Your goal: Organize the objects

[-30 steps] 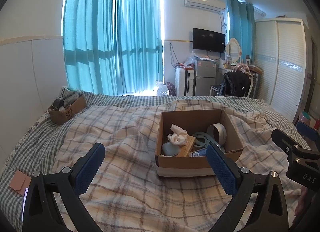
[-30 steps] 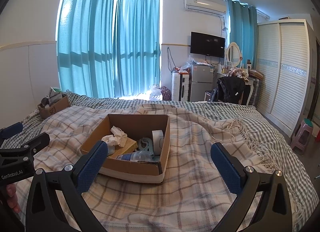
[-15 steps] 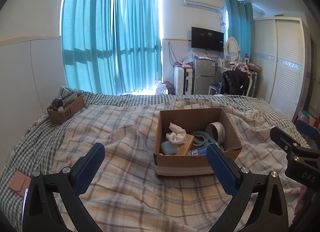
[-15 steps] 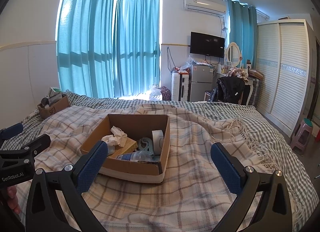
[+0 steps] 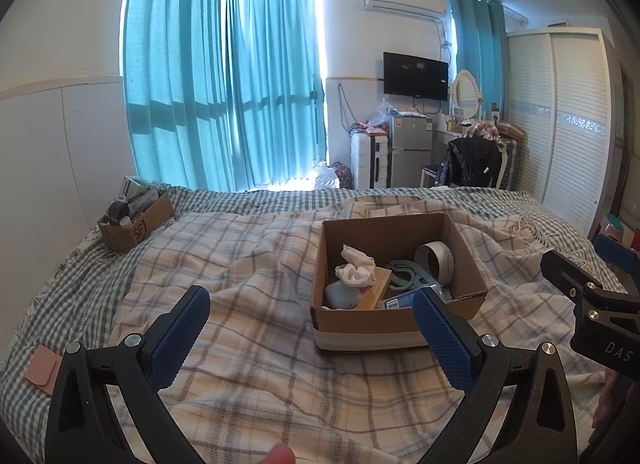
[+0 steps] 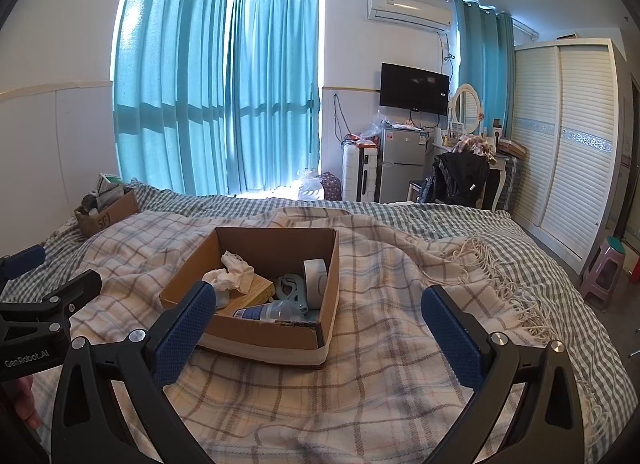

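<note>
An open cardboard box (image 5: pixel 360 324) (image 6: pixel 256 330) sits on the plaid blanket in the middle of the bed. Inside lie a crumpled white cloth (image 5: pixel 356 270) (image 6: pixel 230 274), a roll of tape (image 5: pixel 434 260) (image 6: pixel 316 282), a teal plastic piece (image 5: pixel 408 274), a wooden block (image 5: pixel 376 288) and a bottle (image 6: pixel 272 310). My left gripper (image 5: pixel 310 332) hovers open just short of the box, to its left front. My right gripper (image 6: pixel 318 330) is open too, in front of the box's right corner. Neither holds anything.
A smaller cardboard box (image 5: pixel 134 220) (image 6: pixel 106 214) full of items stands at the bed's far left corner. A pink pad (image 5: pixel 40 364) lies at the left edge. Beyond the bed are a fridge (image 5: pixel 408 148), a chair with a black jacket (image 5: pixel 474 162), a wardrobe and a stool (image 6: pixel 604 268).
The left gripper view has drifted slightly, so the box sits a little lower and further left. The right gripper has hardly moved. Both stay open.
</note>
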Demonstrator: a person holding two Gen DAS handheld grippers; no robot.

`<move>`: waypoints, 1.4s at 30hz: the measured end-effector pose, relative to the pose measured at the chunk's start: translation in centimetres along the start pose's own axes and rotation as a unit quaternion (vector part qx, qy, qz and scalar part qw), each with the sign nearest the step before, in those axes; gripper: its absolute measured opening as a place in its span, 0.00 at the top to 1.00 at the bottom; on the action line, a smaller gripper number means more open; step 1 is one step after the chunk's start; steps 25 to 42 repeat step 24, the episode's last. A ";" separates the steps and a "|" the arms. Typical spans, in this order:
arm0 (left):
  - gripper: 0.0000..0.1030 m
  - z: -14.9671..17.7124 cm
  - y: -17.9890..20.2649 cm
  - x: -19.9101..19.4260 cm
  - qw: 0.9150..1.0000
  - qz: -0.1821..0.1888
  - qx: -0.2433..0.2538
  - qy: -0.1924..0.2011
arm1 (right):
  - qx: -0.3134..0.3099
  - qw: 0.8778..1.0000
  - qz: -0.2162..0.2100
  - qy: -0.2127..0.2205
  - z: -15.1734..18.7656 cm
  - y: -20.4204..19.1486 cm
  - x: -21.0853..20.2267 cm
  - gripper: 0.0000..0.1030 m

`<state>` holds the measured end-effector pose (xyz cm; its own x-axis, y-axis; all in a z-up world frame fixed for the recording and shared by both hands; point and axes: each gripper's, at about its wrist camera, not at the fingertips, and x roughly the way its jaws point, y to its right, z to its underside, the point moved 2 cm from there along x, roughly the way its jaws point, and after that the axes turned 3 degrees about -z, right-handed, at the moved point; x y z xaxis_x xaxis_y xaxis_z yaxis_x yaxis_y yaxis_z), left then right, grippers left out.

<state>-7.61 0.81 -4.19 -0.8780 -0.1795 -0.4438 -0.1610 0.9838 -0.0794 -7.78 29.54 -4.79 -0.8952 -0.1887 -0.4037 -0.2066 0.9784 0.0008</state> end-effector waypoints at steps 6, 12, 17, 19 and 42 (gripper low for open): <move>0.00 0.0 0.0 -0.2 1.000 0.003 0.003 0.001 | -0.003 1.000 0.000 -0.002 0.1 -0.4 0.0 0.00; 0.00 0.0 0.1 -0.1 1.000 0.007 0.005 -0.002 | -0.004 1.000 0.001 -0.001 0.0 -0.5 -0.1 0.00; 0.00 -0.1 0.0 -0.2 1.000 0.007 0.007 -0.002 | -0.006 1.000 0.002 -0.001 -0.1 -0.6 -0.2 0.00; 0.00 -0.1 0.0 -0.2 1.000 0.008 0.006 -0.004 | -0.007 1.000 0.001 -0.002 -0.2 -0.6 -0.2 0.00; 0.00 -0.1 -0.3 -0.1 1.000 0.013 0.001 -0.011 | -0.010 1.000 0.001 -0.003 -0.2 -0.8 -0.2 0.00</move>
